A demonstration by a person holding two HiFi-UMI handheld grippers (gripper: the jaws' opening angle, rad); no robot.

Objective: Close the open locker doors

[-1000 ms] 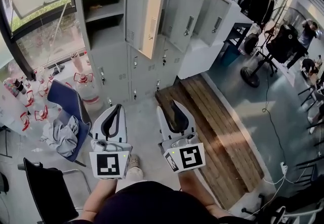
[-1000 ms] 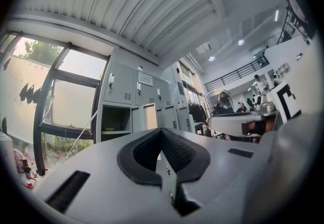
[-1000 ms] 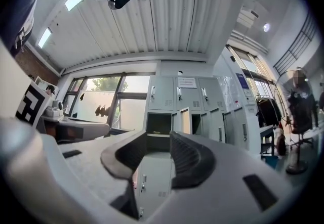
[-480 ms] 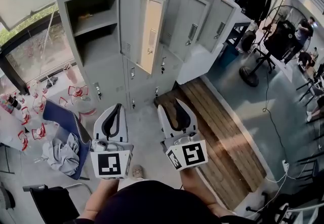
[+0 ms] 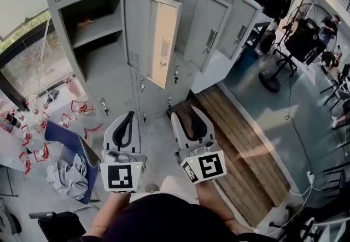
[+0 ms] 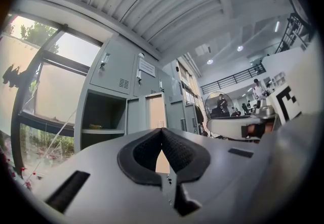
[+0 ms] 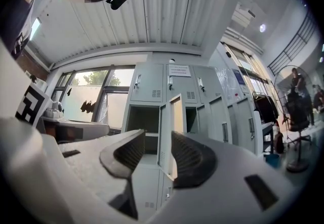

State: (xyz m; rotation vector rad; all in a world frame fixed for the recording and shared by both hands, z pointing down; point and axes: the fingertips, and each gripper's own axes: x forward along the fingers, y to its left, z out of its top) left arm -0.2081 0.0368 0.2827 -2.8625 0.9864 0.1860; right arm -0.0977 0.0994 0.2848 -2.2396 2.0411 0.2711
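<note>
Locker door [image 5: 151,39] ajar, ahead of right gripper [image 5: 187,115], apart

open locker door [image 5: 153,39], left gripper [image 5: 129,113] closed, right gripper [image 5: 188,113] jaws just opening, empty

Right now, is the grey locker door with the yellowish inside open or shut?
Open. The grey metal locker door sticks out from the lockers, showing its yellowish inner face and the shelved compartment beside it.
</note>
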